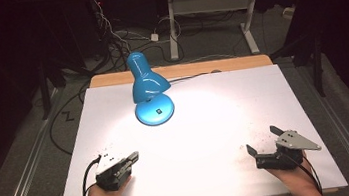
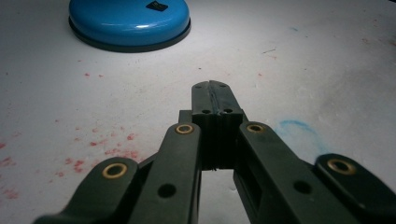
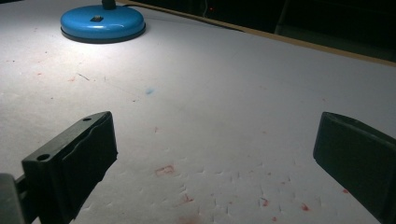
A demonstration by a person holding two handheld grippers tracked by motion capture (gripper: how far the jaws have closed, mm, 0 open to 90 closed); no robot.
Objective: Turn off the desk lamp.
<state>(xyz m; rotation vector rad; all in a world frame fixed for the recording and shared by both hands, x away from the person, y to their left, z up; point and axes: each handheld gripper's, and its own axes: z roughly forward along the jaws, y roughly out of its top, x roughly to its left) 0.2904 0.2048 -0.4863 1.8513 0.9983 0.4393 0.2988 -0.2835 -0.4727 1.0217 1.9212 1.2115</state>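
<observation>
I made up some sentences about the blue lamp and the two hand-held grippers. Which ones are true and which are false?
1. The blue lamp is switched on and lights the white table. True.
2. The left hand-held gripper has its jaws wide apart. False: they are shut together, with nothing between them.
3. The right hand-held gripper is open. True.
4. The right hand-held gripper holds the lamp. False: it holds nothing; the lamp stands far off, at the back of the table.

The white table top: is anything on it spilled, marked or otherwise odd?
Yes. The table is spotted with small red stains, thickest near the grippers, and bears a faint blue ring. It looks pitted too. The lamp stands upright and seems undamaged.
</observation>
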